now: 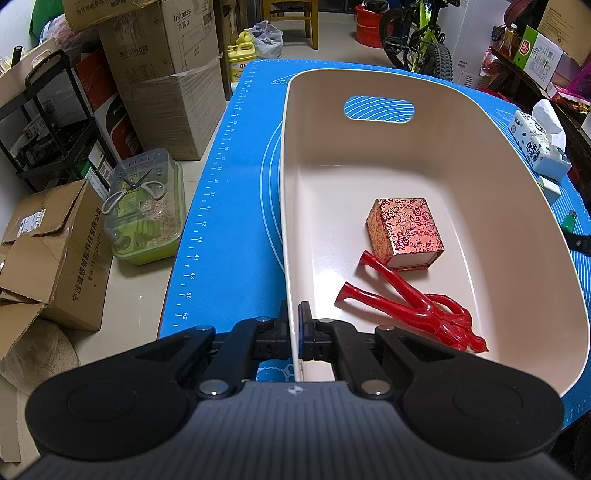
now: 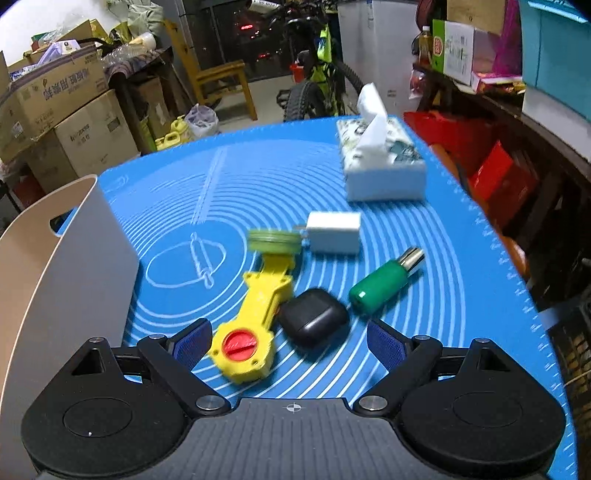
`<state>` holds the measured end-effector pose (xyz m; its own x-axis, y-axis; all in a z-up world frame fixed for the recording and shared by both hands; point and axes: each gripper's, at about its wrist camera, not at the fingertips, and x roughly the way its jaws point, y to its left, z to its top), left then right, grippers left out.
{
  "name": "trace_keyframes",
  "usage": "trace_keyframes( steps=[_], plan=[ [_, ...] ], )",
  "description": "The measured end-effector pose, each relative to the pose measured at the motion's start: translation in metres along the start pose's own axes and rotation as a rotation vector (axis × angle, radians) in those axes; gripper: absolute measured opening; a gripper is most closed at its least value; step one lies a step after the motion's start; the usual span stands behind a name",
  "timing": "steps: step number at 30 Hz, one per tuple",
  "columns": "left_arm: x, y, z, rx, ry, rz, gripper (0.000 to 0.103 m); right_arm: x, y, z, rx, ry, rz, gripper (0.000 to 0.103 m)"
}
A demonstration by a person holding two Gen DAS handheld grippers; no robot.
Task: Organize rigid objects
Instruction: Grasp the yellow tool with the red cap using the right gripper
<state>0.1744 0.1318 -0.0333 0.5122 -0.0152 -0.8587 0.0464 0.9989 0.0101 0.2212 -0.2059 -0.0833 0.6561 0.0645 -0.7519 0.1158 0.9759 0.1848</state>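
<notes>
The left tool [image 1: 294, 325] angled downward, clamped shut on the near rim of the cream bin [image 1: 291, 258], which held a patterned red box [image 1: 405, 230] and a red slingshot [image 1: 410, 310]. Right of the bin on the blue-matted surface [image 2: 461, 258], the right tool [image 2: 290, 341] tilted down, its jaws spread wide and empty over a yellow toy [image 2: 255, 321] and black earbud case [image 2: 314, 321], a green cylinder [image 2: 380, 286] just beyond.

Stacked cardboard boxes [image 1: 162, 70], wooden chair [image 2: 221, 85], green bicycle [image 1: 424, 33], pale tiled floor [image 1: 133, 280]
</notes>
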Motion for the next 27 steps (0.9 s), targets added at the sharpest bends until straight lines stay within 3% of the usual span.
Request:
trace_keyframes(
  steps=[10, 15, 19, 23, 27],
  plan=[
    [0.0, 0.0, 0.0, 0.001, 0.0, 0.0, 0.005, 0.017, 0.029, -0.015, 0.01, 0.023, -0.018, 0.09],
    [0.0, 0.0, 0.0, 0.0, 0.0, 0.001, 0.005, 0.03, 0.041, -0.017, 0.037, 0.02, -0.066, 0.075],
    [0.0, 0.0, 0.0, 0.0, 0.0, 0.0, 0.005, 0.039, 0.053, -0.019, 0.006, 0.009, -0.102, 0.07],
    [0.0, 0.0, 0.0, 0.0, 0.0, 0.0, 0.005, 0.041, 0.06, -0.02, -0.041, -0.006, -0.137, 0.053],
    [0.001, -0.001, 0.0, 0.0, 0.0, -0.001, 0.005, 0.036, 0.054, -0.024, -0.049, -0.021, -0.126, 0.052]
  ],
)
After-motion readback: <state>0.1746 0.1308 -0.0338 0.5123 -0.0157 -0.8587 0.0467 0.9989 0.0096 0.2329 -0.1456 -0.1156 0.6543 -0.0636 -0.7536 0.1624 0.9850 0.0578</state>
